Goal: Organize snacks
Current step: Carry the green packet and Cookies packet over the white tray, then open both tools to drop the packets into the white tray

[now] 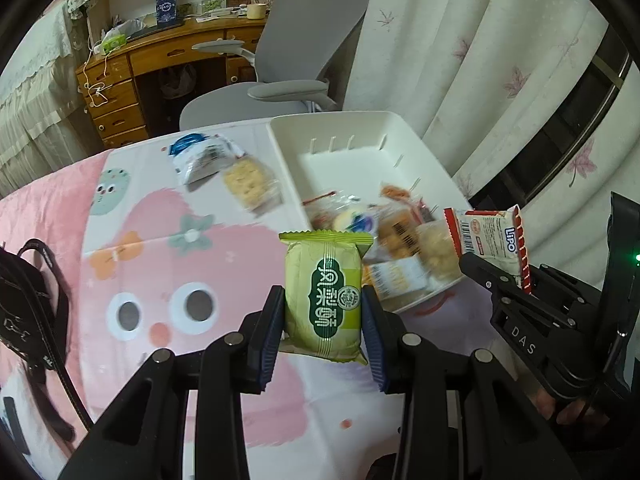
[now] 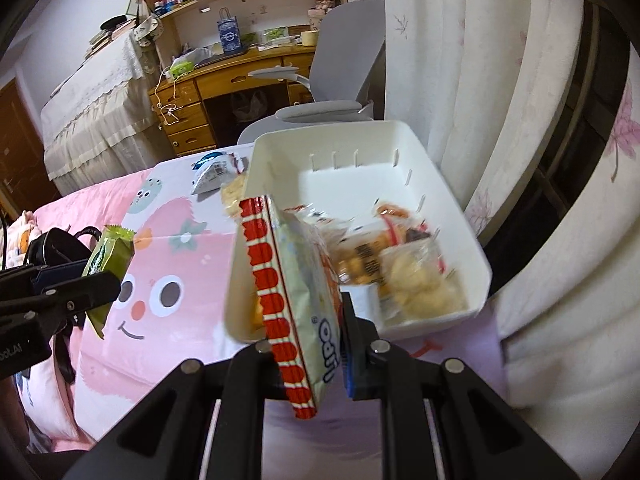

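My left gripper [image 1: 323, 312] is shut on a green pastry packet [image 1: 325, 292] and holds it above the pink cartoon cloth, just left of the white bin [image 1: 352, 136]. My right gripper [image 2: 308, 320] is shut on a red-and-white Lipo biscuit packet [image 2: 296, 280], held on edge over the bin's near rim [image 2: 360, 168]. The bin holds several wrapped snacks [image 2: 400, 264]. The Lipo packet [image 1: 488, 236] and the right gripper [image 1: 520, 304] show at right in the left wrist view. The green packet [image 2: 108, 256] and the left gripper [image 2: 60, 284] show at left in the right wrist view.
A blue-and-white snack bag [image 1: 200, 156] and a clear cracker packet [image 1: 248, 184] lie on the cloth left of the bin. A black strap [image 1: 36, 300] lies at the cloth's left. A grey office chair [image 1: 288, 68], a wooden desk [image 1: 152, 64] and curtains [image 1: 460, 60] stand behind.
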The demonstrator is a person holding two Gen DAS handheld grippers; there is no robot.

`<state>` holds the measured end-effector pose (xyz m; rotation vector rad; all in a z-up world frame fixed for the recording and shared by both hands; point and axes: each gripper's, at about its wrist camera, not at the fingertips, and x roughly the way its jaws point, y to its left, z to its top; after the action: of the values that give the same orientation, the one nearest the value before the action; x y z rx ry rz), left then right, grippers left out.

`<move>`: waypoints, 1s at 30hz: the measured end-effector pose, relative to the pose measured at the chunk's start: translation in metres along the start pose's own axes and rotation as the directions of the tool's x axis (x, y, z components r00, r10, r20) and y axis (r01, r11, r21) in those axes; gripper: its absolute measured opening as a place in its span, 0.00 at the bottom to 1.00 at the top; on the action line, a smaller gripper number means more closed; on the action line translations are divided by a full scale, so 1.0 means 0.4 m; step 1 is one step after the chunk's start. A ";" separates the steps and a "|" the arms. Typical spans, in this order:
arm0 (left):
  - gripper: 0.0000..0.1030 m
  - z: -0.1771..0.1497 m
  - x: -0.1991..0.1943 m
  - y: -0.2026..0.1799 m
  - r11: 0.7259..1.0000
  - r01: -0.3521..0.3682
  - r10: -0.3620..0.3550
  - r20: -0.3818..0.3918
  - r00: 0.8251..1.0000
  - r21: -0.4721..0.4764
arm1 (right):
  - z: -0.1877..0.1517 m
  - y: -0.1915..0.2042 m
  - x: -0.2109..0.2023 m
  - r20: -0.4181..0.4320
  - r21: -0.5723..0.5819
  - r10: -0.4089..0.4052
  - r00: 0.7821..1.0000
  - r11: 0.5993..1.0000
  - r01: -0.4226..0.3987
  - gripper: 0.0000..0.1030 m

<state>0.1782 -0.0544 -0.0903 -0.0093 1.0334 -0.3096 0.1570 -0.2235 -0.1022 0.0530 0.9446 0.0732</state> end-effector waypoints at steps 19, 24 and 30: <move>0.37 0.137 0.126 -0.219 1.000 0.020 -0.019 0.039 0.999 -0.008 | 0.121 -0.218 0.079 0.037 -0.058 0.022 0.999 0.998 -0.020 0.14; 0.51 0.156 0.141 -0.221 0.998 0.044 -0.043 0.026 0.999 -0.045 | 0.123 -0.224 0.116 0.001 -0.081 0.045 0.999 0.996 -0.045 0.37; 0.55 0.149 0.139 -0.200 0.996 0.026 -0.026 0.010 1.000 -0.082 | 0.115 -0.224 0.124 -0.020 -0.060 0.092 0.996 0.994 -0.093 0.41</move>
<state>0.2349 -0.1534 -0.0940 -0.0980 1.0375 -0.2903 0.2267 -0.3091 -0.1222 0.0404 0.9565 0.1881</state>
